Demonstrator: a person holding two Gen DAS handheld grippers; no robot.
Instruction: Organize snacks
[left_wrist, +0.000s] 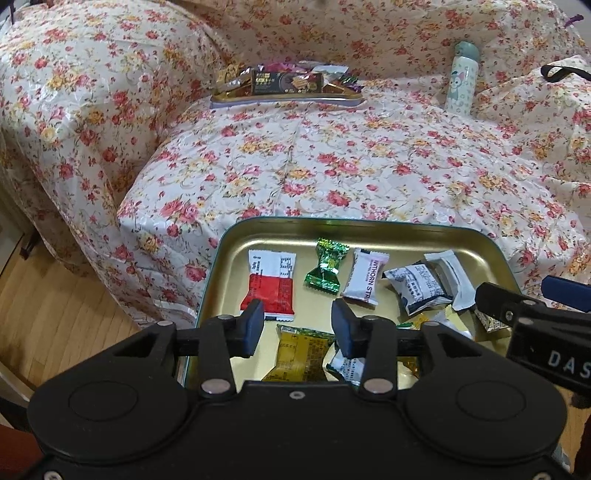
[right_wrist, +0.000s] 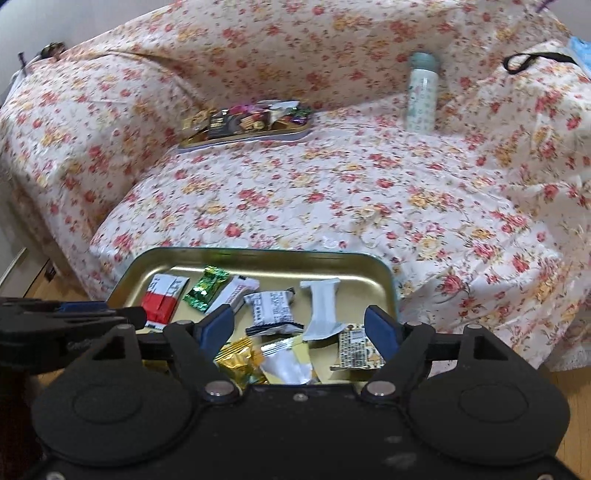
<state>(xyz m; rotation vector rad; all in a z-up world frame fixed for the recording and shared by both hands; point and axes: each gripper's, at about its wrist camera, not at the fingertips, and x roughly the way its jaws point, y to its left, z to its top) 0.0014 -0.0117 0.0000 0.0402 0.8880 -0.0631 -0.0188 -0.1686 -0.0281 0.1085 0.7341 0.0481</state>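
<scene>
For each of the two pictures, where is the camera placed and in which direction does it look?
Left wrist view: sits on the left gripper, looks forward and down into the near tin tray; its own open fingers show, the right gripper enters at right.
Right wrist view: sits on the right gripper, same downward look; its own wide-open fingers show, the left gripper enters at left.
Shared: near tray, red-and-white packet, green candy, far tray, bottle, floral cover.
</scene>
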